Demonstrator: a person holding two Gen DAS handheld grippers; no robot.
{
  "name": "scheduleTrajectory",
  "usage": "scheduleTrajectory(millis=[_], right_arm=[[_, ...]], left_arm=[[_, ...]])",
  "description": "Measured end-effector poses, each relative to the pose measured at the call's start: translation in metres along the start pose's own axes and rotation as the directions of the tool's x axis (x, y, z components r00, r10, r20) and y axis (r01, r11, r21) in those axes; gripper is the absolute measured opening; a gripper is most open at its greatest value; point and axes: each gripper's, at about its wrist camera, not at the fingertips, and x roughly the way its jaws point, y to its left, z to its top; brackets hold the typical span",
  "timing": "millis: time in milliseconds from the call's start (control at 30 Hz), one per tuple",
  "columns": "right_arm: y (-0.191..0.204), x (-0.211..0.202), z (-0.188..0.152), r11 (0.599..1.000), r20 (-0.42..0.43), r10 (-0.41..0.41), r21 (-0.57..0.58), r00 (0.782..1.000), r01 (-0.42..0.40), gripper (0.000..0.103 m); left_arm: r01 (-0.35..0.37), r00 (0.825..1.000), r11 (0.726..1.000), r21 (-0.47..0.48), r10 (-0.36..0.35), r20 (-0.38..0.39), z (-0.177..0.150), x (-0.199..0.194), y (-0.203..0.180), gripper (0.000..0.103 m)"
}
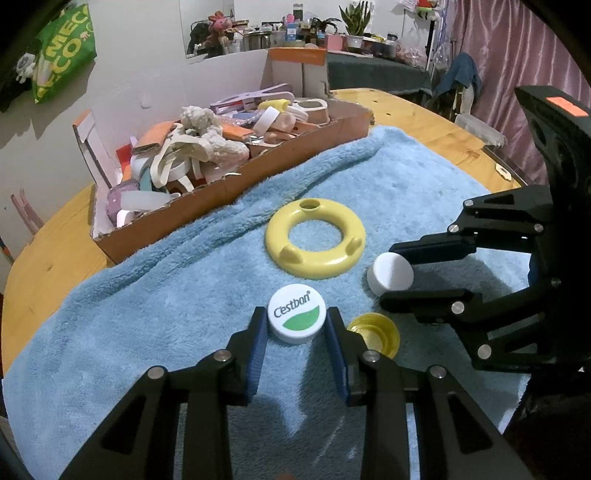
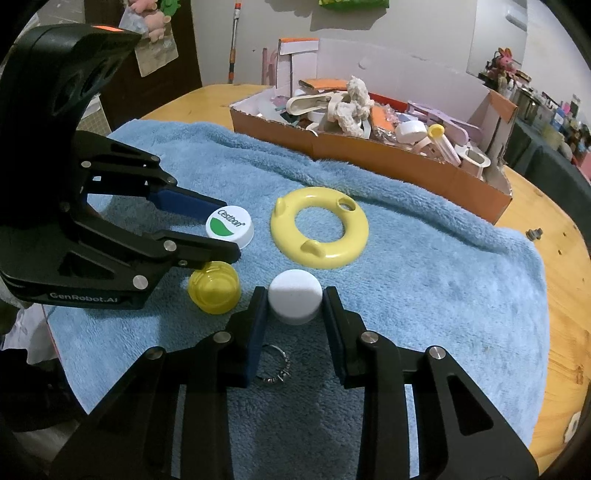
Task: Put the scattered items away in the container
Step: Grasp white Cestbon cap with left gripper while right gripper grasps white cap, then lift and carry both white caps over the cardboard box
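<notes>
My left gripper (image 1: 296,320) is shut on a white C'estbon cap (image 1: 297,318) that rests on the blue towel (image 1: 166,314); it also shows in the right wrist view (image 2: 229,226). My right gripper (image 2: 294,301) is shut on a plain white cap (image 2: 294,300), seen from the left wrist too (image 1: 390,273). A yellow ring (image 1: 315,242) lies just beyond both. A yellow cap (image 2: 214,291) lies between the grippers. The cardboard box (image 1: 236,192) full of items stands behind the towel.
A small metal ring (image 2: 275,365) lies on the towel under my right gripper. The towel covers a round wooden table (image 2: 569,266). A cluttered shelf with plants (image 1: 354,26) and a pink curtain (image 1: 517,48) stand beyond.
</notes>
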Motion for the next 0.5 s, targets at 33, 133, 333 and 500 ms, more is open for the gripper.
scheduleTrajectory(millis=[33,133,333,500], right_arm=[[0.000,-0.001,0.000,1.000,0.003,-0.002,-0.001,1.000,0.002,0.029],[0.000,-0.003,0.001,1.000,0.007,-0.001,-0.002,1.000,0.001,0.029],[-0.001,-0.007,0.004,1.000,0.018,-0.001,0.003,1.000,0.001,0.029],[-0.003,-0.014,0.011,1.000,0.025,0.006,0.005,1.000,-0.006,0.029]], left_arm=[[-0.001,1.000,1.000,-0.003,0.001,0.003,0.000,0.000,0.000,0.033],[0.001,1.000,1.000,-0.006,0.000,0.006,0.001,-0.002,0.000,0.033],[-0.002,1.000,1.000,-0.010,0.002,0.019,0.004,-0.007,0.002,0.033],[-0.007,0.999,1.000,-0.012,0.007,0.036,0.013,-0.016,0.003,0.033]])
